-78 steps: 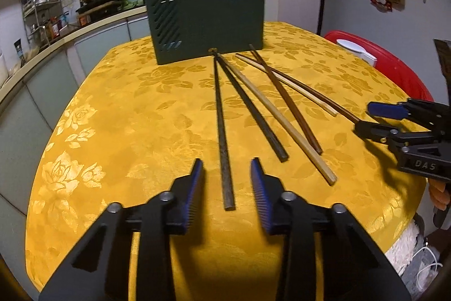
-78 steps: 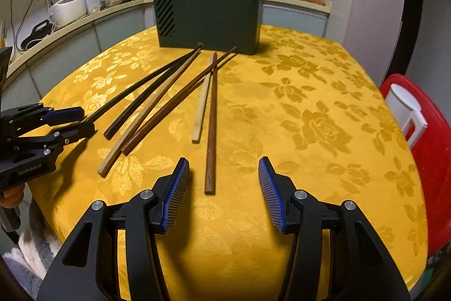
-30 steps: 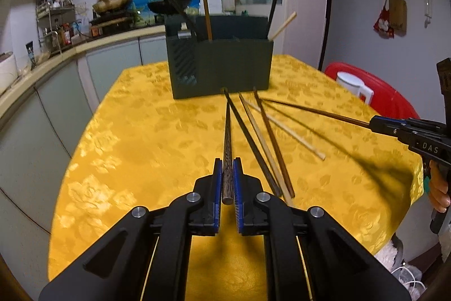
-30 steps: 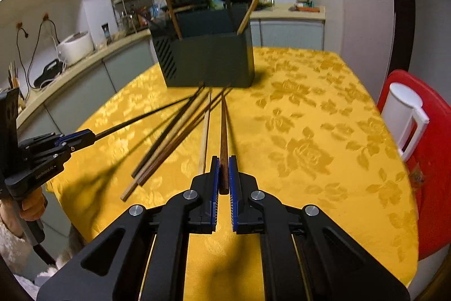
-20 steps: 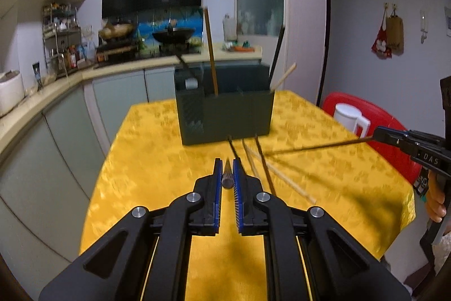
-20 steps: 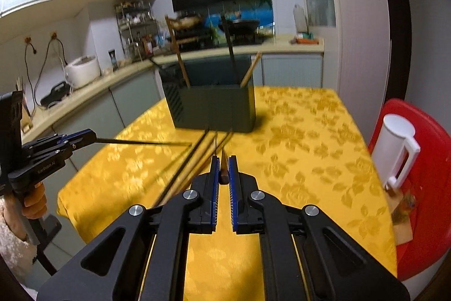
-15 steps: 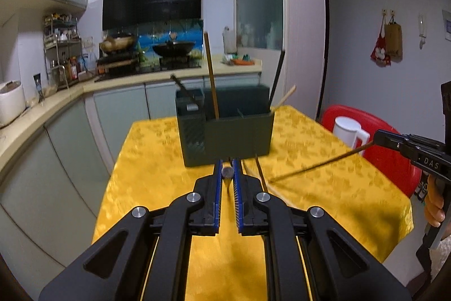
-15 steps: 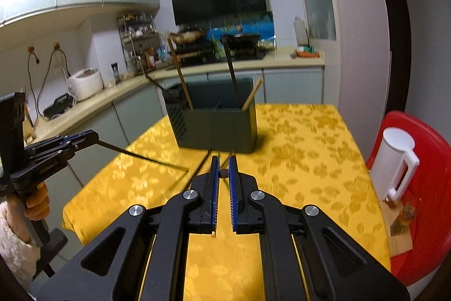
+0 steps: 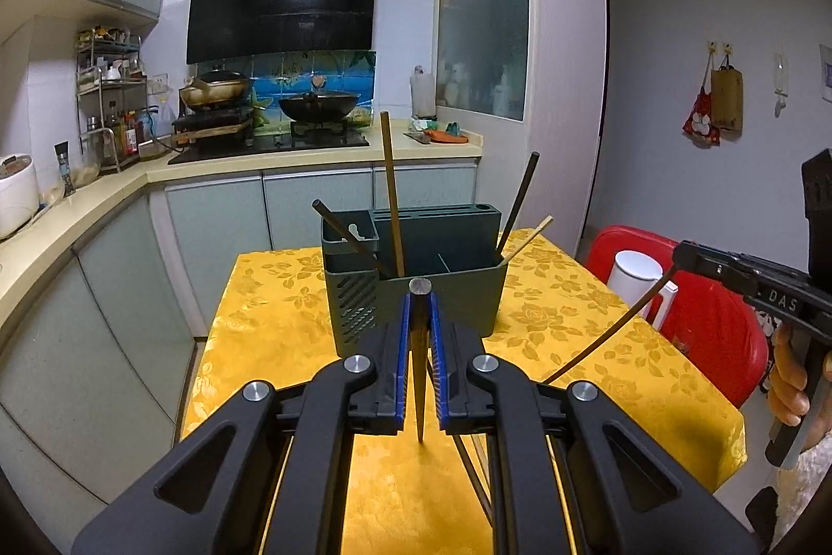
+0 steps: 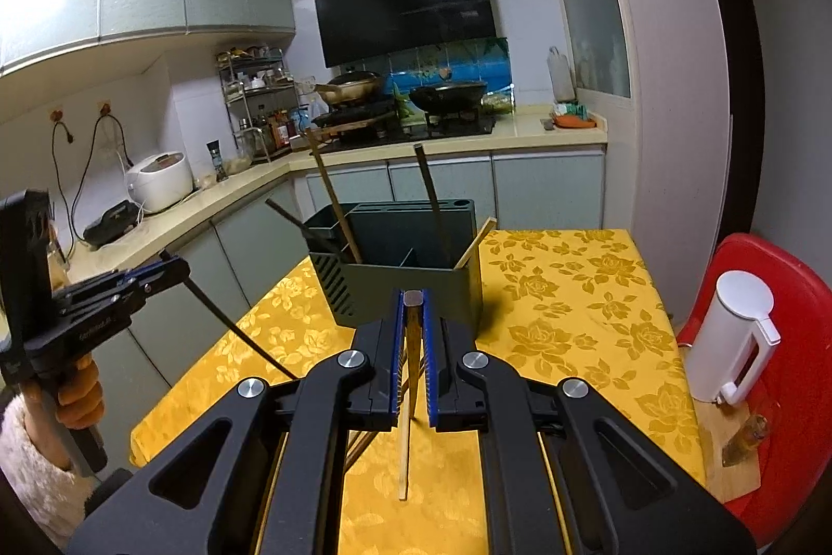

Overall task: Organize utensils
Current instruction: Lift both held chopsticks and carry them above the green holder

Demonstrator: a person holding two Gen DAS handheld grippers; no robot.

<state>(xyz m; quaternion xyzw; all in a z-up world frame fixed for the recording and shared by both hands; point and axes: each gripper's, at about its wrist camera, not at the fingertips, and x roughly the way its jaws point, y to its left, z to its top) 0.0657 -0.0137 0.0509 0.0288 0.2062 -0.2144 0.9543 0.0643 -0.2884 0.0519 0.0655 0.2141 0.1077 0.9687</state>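
Left tongs pinch a dark slender wooden chopstick near its butt; right tongs likewise pinch a brown wooden chopstick. Both look light, stiff, probably slick.

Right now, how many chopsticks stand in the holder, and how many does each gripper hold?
Standing chopsticks in the holder: 4
Dark chopstick in the left gripper: 1
Brown chopstick in the right gripper: 1
Total: 6
Those on the table are mostly hidden, so not counted.
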